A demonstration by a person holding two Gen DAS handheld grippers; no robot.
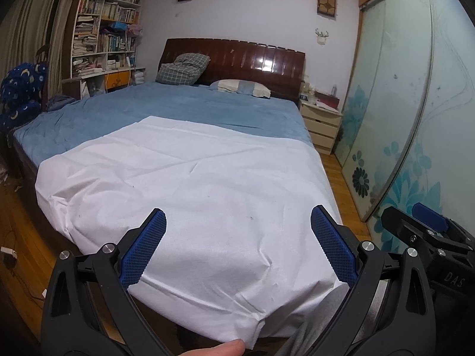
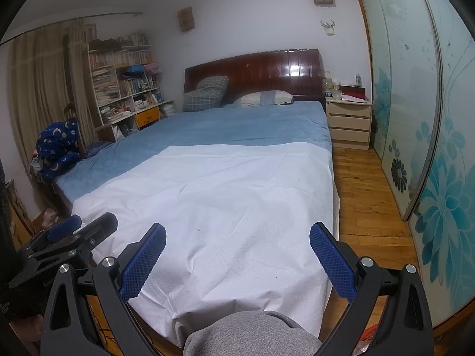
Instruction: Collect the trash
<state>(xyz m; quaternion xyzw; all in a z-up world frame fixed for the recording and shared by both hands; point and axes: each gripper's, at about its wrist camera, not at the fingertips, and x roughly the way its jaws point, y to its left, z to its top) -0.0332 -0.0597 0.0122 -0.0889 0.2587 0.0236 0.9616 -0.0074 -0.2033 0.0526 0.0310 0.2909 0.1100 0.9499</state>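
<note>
A white sheet [image 1: 190,190] covers the near half of a bed with a blue cover [image 1: 184,103]; it also shows in the right wrist view [image 2: 225,195]. No trash item is clearly visible on it, only a few tiny dark specks. My left gripper [image 1: 237,216] is open and empty above the foot of the bed. My right gripper [image 2: 237,231] is open and empty, also over the bed's foot. Each gripper shows at the edge of the other's view, the right one [image 1: 427,222] and the left one [image 2: 71,228].
Two pillows [image 1: 190,68] lie against a dark wooden headboard [image 1: 255,62]. A bedside drawer unit [image 2: 348,121] stands to the right, with sliding glass wardrobe doors [image 2: 430,136] along the wood floor [image 2: 365,195]. A full bookshelf [image 1: 104,35] and a blue starry garment [image 2: 59,145] are left.
</note>
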